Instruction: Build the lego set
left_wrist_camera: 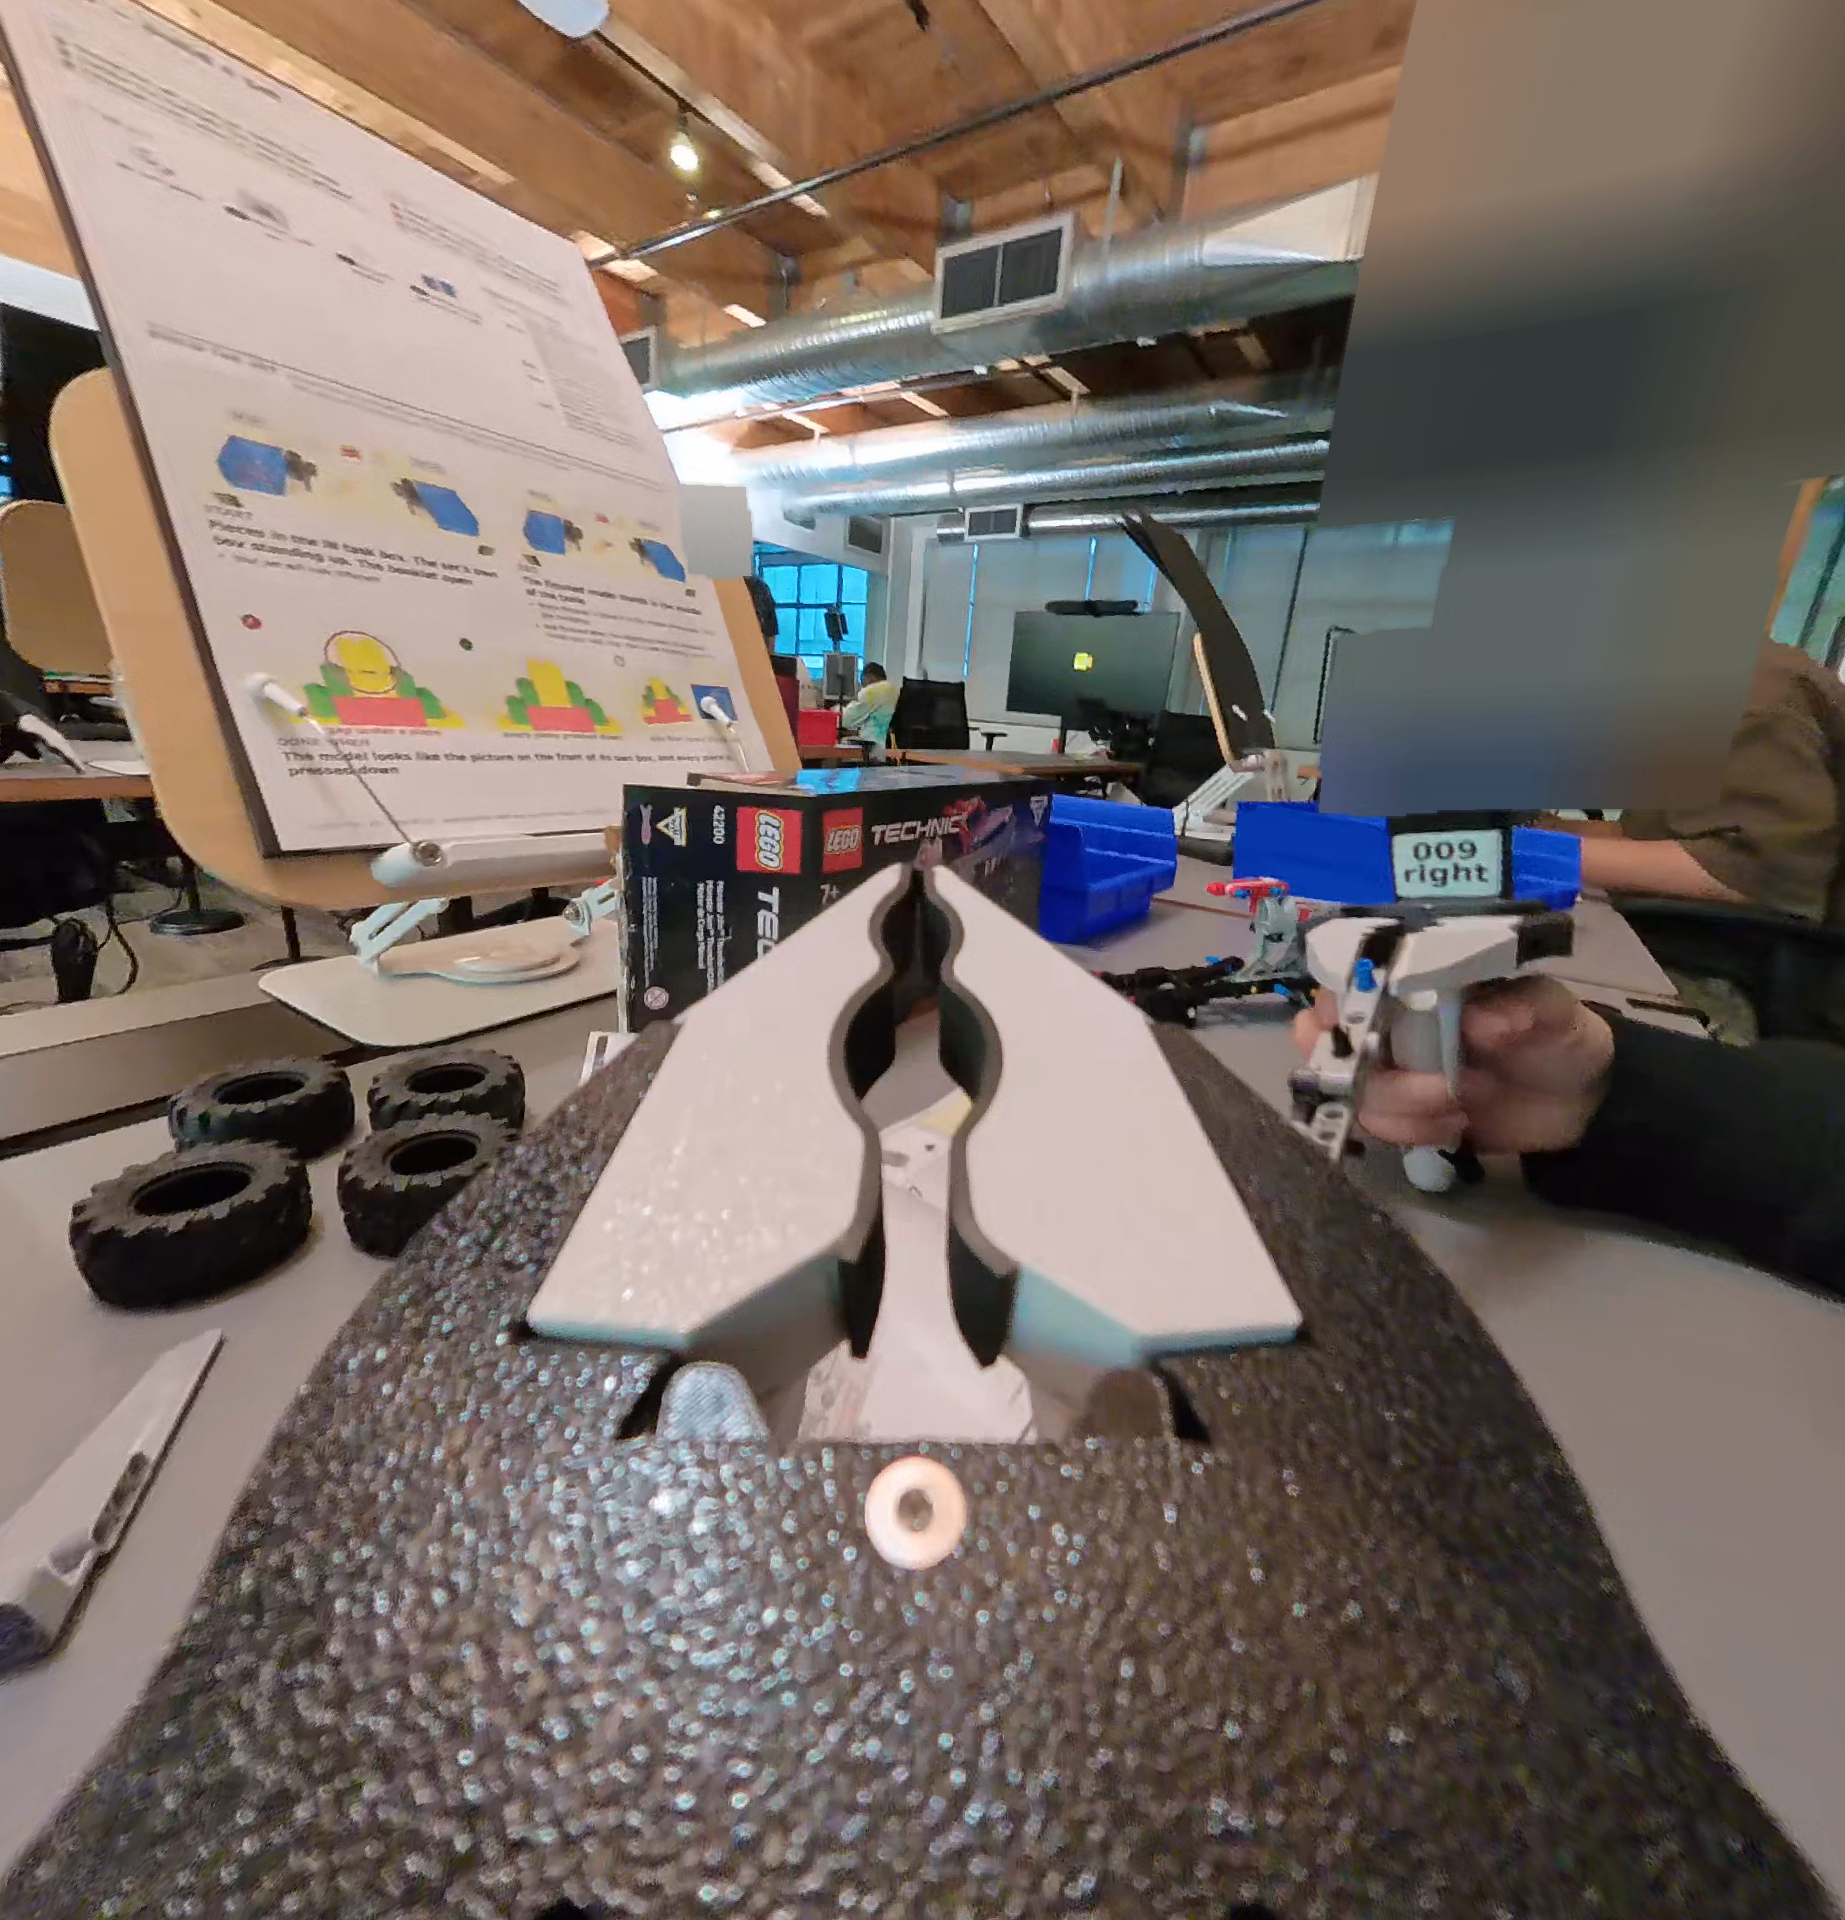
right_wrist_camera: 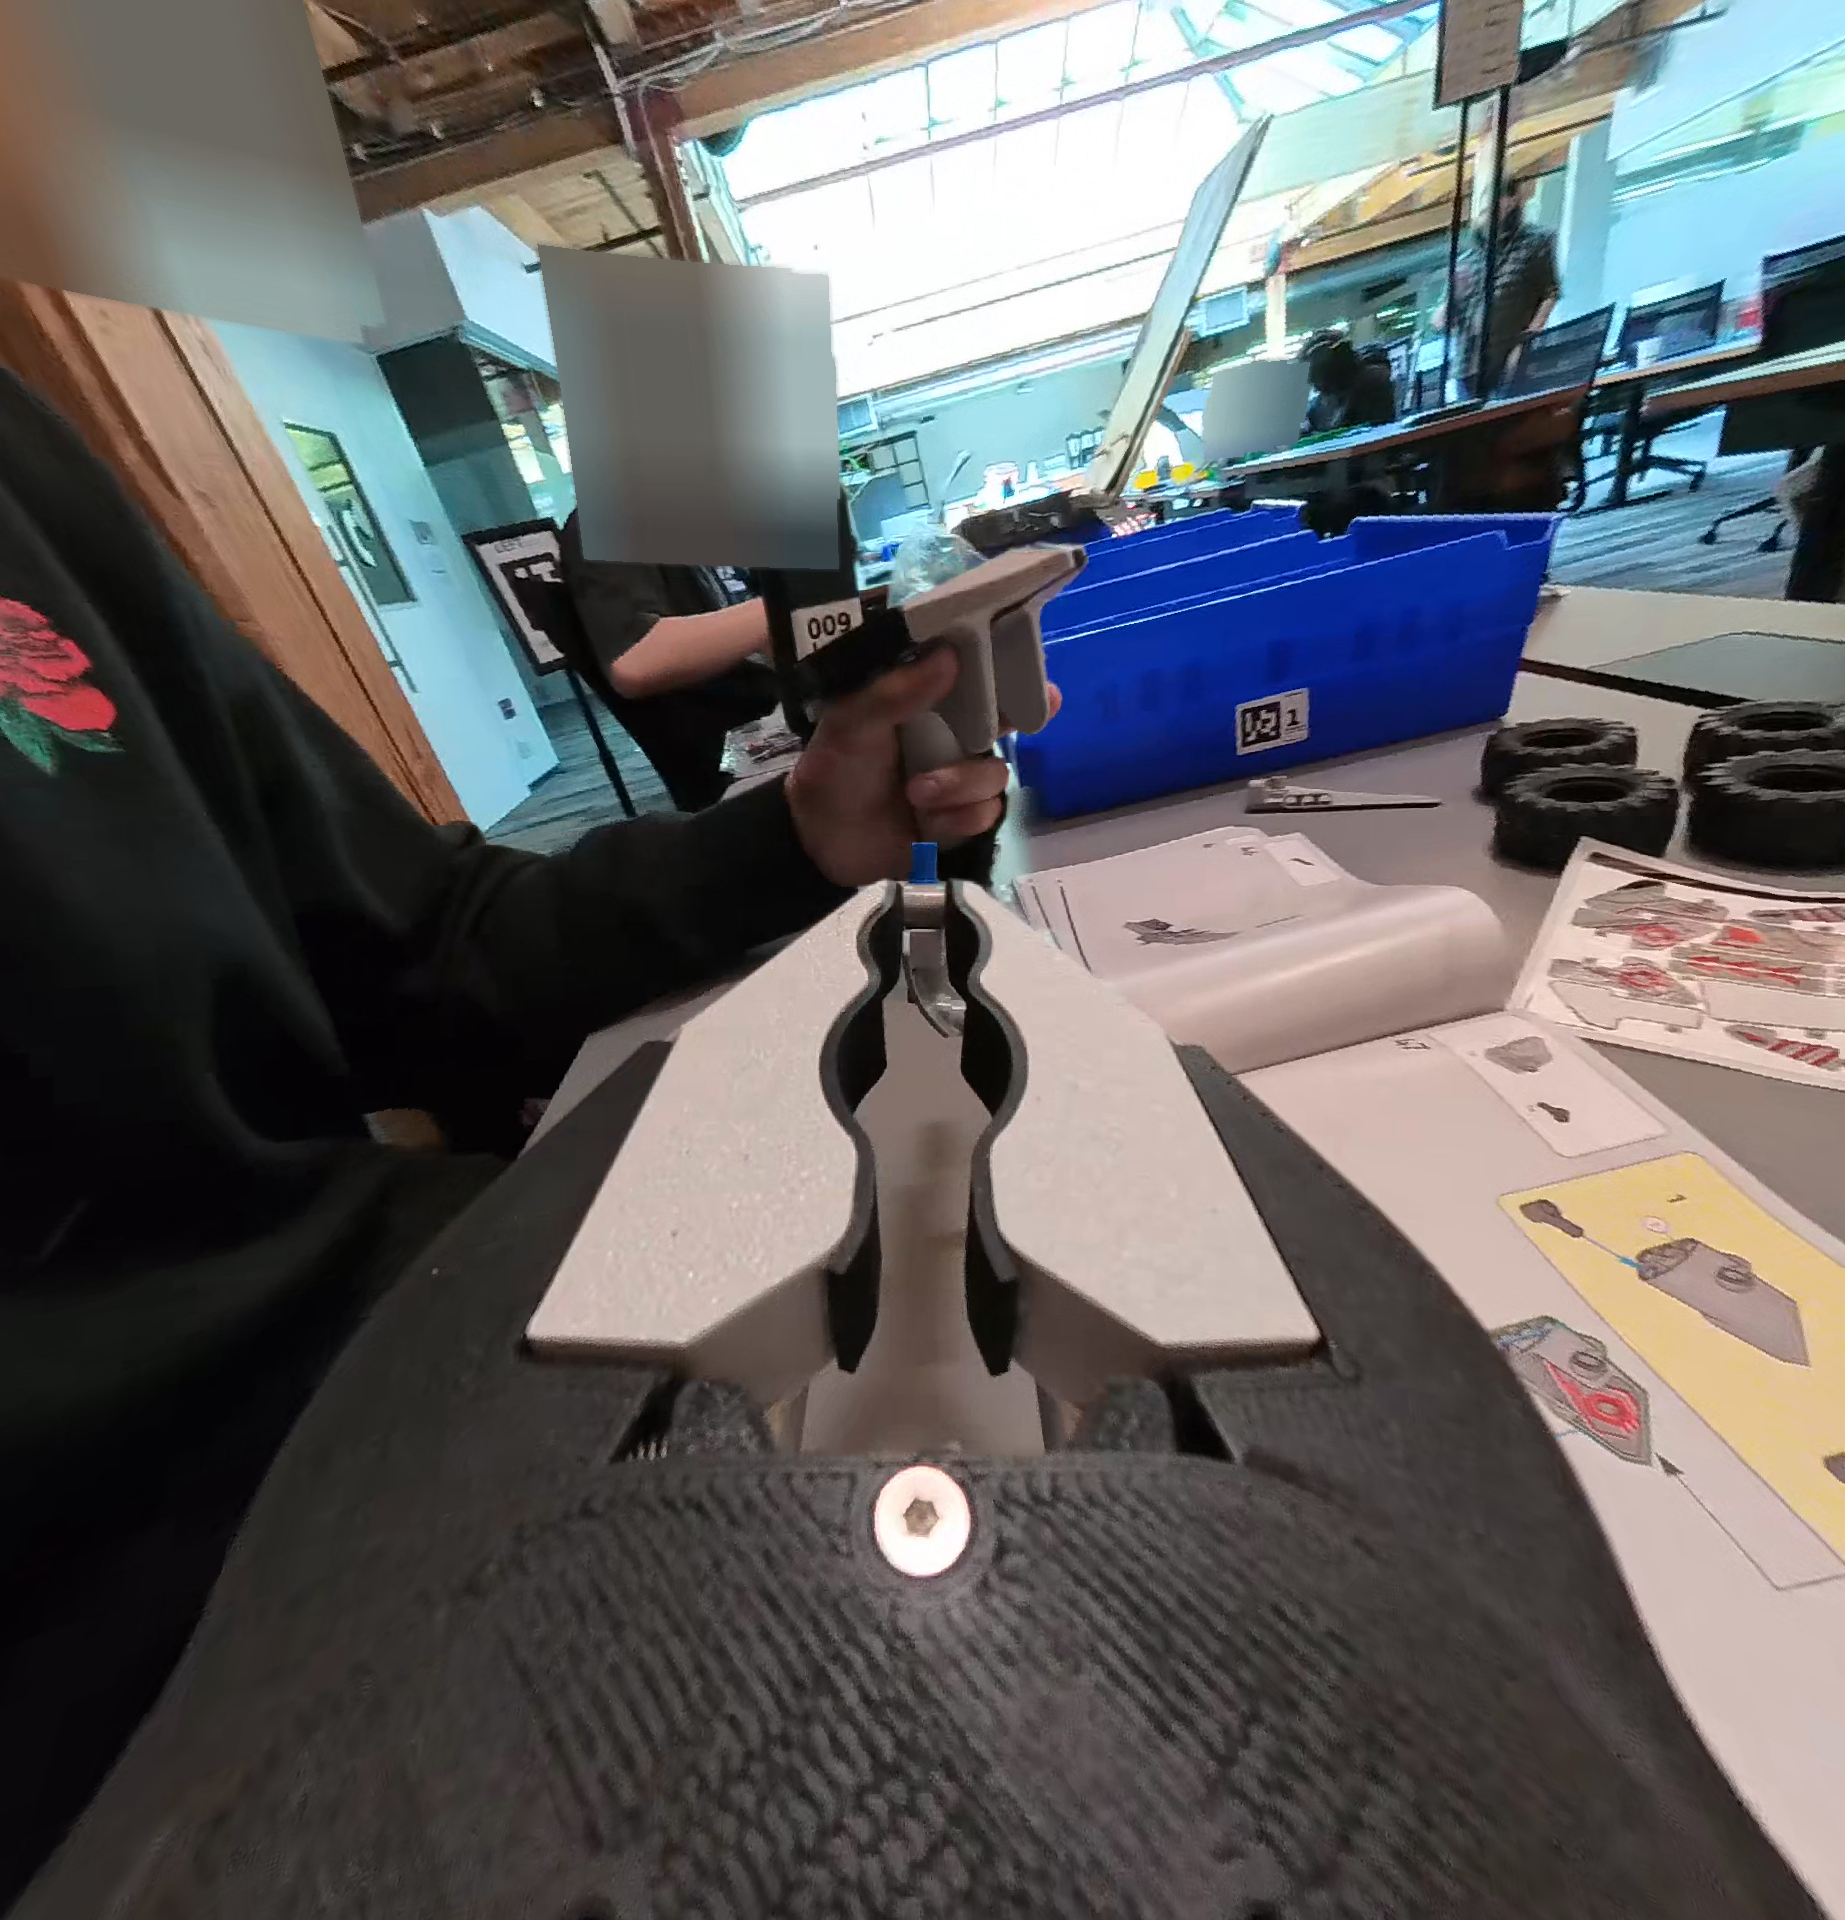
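Grey table [right_wrist_camera: 1417, 862] holding four tyres [left_wrist_camera: 305, 1153], open booklet [right_wrist_camera: 1344, 935], set box [left_wrist_camera: 783, 883]. Right gripper [right_wrist_camera: 923, 894] clamping grey piece [right_wrist_camera: 928, 966], blue pin upward, likely for mating. Left gripper [left_wrist_camera: 923, 883] sitting nearly closed, empty, waiting.

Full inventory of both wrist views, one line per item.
tyres: four, black, table, left of left claw
set box: one, black, standing behind left claw
blue bins: several, blue, far table edge
instruction booklet: one, grey-white, open, right of right claw
sticker sheet: one, red-grey, beside booklet
grey wedge piece: one, before bins
left claw: shut, empty
right claw: shut on grey piece with blue pin
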### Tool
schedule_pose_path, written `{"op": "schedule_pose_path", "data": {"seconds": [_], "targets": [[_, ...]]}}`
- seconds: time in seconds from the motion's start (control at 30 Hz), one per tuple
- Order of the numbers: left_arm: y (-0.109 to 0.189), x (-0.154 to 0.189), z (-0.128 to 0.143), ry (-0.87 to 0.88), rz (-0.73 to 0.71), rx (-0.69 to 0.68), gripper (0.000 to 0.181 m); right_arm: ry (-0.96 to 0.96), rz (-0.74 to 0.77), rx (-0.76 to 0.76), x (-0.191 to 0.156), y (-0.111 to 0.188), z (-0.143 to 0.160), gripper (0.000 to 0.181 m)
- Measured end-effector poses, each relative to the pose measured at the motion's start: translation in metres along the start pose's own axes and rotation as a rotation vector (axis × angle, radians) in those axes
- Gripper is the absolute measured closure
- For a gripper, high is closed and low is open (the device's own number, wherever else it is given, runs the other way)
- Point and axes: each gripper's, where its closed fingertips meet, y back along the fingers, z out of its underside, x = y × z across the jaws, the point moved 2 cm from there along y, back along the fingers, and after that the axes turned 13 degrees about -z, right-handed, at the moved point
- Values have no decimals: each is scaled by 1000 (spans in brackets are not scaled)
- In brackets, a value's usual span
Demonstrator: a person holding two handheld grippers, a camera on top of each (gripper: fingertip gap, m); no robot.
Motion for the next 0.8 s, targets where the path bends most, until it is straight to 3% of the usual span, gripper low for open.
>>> {"op": "schedule_pose_path", "data": {"seconds": [0.17, 0.33, 0.47, 0.67, 0.8], "targets": [[5, -1, -6, 15, -10, 28, 181, -7, 66, -28, 7, 3, 3, 175], [6, -6, -6, 59, -24, 21, 181, -48, 133, -323, 12, 9, 36, 175], [7, -5, -6, 67, -17, 22, 181, -112, 131, -346, 10, 20, 41, 175], [11, 1, 1, -118, -55, -46, 181, -173, 183, -553, 3, 42, 70, 175], [31, -3, -17, -187, -65, -76, 181, -203, 226, -555, 4, 44, 73, 175]]}}
